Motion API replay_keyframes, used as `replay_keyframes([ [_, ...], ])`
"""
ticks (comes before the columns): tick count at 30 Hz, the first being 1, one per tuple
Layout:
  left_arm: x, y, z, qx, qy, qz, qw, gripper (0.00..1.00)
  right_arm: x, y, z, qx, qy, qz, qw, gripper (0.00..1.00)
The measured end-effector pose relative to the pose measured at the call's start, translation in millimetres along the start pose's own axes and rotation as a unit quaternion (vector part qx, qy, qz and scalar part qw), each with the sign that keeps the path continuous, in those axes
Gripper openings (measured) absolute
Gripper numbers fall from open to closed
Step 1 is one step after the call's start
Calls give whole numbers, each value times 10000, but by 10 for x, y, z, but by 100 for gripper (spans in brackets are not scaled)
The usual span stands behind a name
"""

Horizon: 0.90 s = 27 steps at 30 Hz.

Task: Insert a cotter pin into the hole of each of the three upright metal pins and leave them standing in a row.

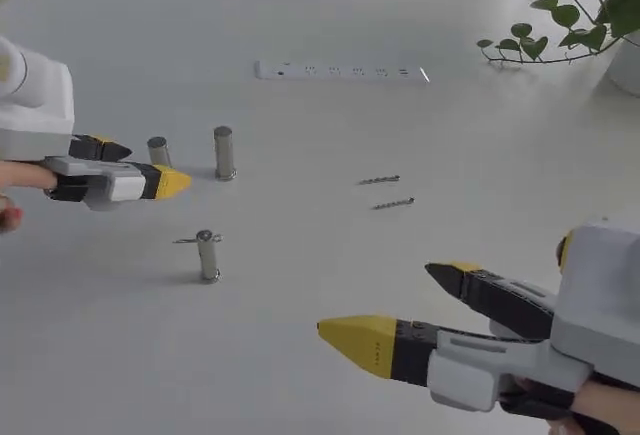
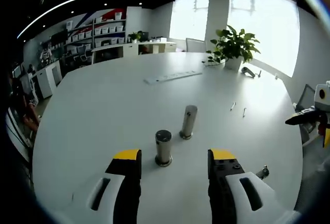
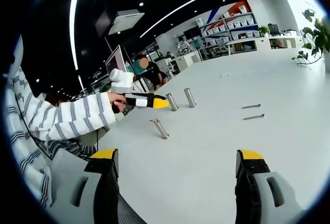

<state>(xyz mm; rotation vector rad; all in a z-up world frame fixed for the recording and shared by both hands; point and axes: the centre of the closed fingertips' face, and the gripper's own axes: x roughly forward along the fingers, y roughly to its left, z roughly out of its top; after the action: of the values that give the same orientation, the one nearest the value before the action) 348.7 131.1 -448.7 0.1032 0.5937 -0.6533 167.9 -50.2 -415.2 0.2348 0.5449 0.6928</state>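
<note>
Hovering at the left edge of the white worktop [image 1: 300,375], the left gripper [image 2: 174,155] has its fingers spread and holds nothing. A short metal pin [image 2: 163,145] stands just ahead, between the tips. Just right of it stands a taller pin [image 2: 188,121]. Nearer the person, a third pin [image 1: 208,257] stands upright with a cotter pin [image 1: 190,240] through its top. Two loose cotter pins [image 1: 380,180] lie well to the right, mid-worktop. At lower right, the right gripper [image 1: 375,300] hangs with fingers wide and empty.
</note>
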Motion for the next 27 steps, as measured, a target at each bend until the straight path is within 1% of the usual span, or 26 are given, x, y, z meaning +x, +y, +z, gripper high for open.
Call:
replay_keyframes([
  [2,34,22,-3,-38,4,45,10000,47,6,4,-10,-17,37,21,10000,93],
  [5,82,46,-10,-116,9,96,9999,41,8,21,-21,-46,76,75,9999,93],
  [8,126,58,-29,-152,75,133,9998,38,-1,44,-4,-54,40,145,9999,93],
  [11,155,59,-25,-204,58,132,9997,35,-5,47,0,-29,28,161,9999,93],
  [13,185,55,-12,-211,31,131,9997,33,-3,37,-14,-67,67,150,9998,93],
  [16,233,58,-8,-192,29,140,9997,30,9,34,-69,-151,219,154,9995,93],
  [17,246,73,-7,-119,29,193,9997,29,11,38,-76,-149,236,164,9995,93],
  [19,261,89,-1,-42,30,256,9997,28,11,47,-79,-133,242,186,9994,94],
  [22,280,86,4,-43,22,244,9997,22,8,41,-90,-116,272,180,9994,94],
  [25,291,95,3,34,42,270,9996,17,-2,43,-98,-105,283,168,9994,95],
  [27,287,127,2,135,66,360,9992,13,-8,45,-96,-93,275,161,9994,95],
])
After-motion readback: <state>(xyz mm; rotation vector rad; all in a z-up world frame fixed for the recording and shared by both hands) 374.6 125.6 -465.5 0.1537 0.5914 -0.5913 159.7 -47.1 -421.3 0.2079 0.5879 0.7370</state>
